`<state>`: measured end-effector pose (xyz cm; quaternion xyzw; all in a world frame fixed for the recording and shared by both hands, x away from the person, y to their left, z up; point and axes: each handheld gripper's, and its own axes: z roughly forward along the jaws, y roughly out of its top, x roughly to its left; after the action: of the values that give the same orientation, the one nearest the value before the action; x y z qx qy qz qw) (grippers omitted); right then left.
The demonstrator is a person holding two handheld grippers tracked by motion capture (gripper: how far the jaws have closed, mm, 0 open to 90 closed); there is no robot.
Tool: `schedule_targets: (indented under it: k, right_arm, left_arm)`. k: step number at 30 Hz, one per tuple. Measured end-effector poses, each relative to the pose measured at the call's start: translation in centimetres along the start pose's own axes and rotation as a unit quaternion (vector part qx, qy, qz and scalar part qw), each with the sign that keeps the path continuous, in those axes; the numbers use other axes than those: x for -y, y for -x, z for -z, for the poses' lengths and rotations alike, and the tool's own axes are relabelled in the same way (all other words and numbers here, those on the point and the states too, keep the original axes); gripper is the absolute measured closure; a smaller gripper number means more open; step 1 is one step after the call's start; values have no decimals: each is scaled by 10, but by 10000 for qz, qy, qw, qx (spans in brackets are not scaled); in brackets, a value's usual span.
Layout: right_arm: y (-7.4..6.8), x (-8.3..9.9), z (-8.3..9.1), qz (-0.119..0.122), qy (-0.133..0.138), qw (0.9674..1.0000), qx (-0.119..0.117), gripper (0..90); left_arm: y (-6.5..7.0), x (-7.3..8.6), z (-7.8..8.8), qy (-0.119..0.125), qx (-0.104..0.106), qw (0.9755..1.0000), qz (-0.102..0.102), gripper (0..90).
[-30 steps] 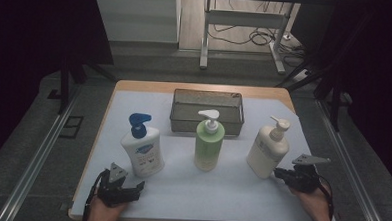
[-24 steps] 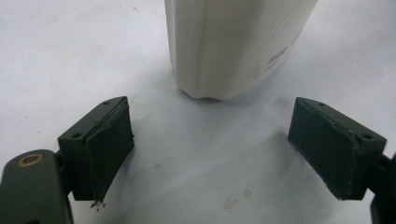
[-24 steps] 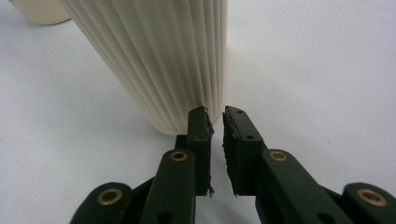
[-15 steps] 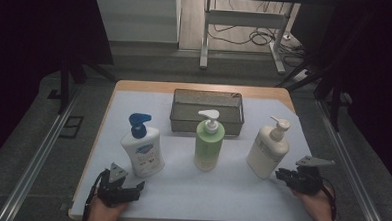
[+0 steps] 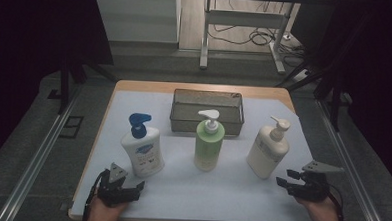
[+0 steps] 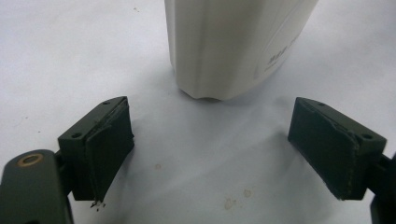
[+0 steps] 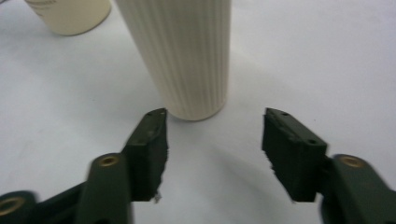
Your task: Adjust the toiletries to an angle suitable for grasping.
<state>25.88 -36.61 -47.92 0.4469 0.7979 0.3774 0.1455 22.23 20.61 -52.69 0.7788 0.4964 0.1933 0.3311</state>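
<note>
- Jaws of the right gripper (image 7: 212, 140) stand apart with bare table between them; they have just been opening, and nothing is clamped.
- Just ahead of those jaws stands the cream ribbed bottle (image 7: 184, 56), upright, its base near the tips but not touching them.
- From the high view, the right gripper (image 5: 290, 177) sits at the near right of the table, held by a hand (image 5: 324, 213) that comes in from the bottom edge; the cream ribbed bottle (image 5: 268, 148) is just up and to the left of it.
- The left gripper (image 6: 210, 149) also has its jaws wide apart, empty, with the white bottle (image 6: 233, 46) standing just beyond the gap and clear of both pads.
- In the high view the left gripper (image 5: 130, 187) rests at the near left edge, the white bottle (image 5: 143, 150) with its blue pump head just beyond it.
- Between the two outer bottles stands a green bottle (image 5: 208, 143) with a white pump, well apart from both grippers.
- Behind the green bottle lies a dark mesh basket (image 5: 207, 122), its near wall close to the bottle.
- All three bottles are upright on the pale table cover (image 5: 220, 191).
</note>
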Motion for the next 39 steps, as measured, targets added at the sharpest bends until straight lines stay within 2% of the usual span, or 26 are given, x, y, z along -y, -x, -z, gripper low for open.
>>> schedule_targets:
  k: [6,11,16,28,36,39]
  right_arm:
    - [-11,-6,3,154,-29,9999,56,285]
    - [-16,-8,3,184,-34,9998,49,242]
    - [-23,-14,6,350,0,9994,78,177]
    - [-35,-32,9,503,193,9985,-5,141]
    - [-36,-46,9,480,283,9984,-2,133]
    - [-37,-52,8,539,328,9980,21,133]
  left_arm:
    - [0,0,0,0,1,10000,-1,136]
    - [0,0,0,1,0,10000,-1,136]
    - [0,0,0,1,1,10000,-2,136]
    - [0,0,0,-1,3,10000,-4,135]
    - [0,0,0,-3,5,10000,0,135]
    - [0,0,0,-3,5,10000,0,135]
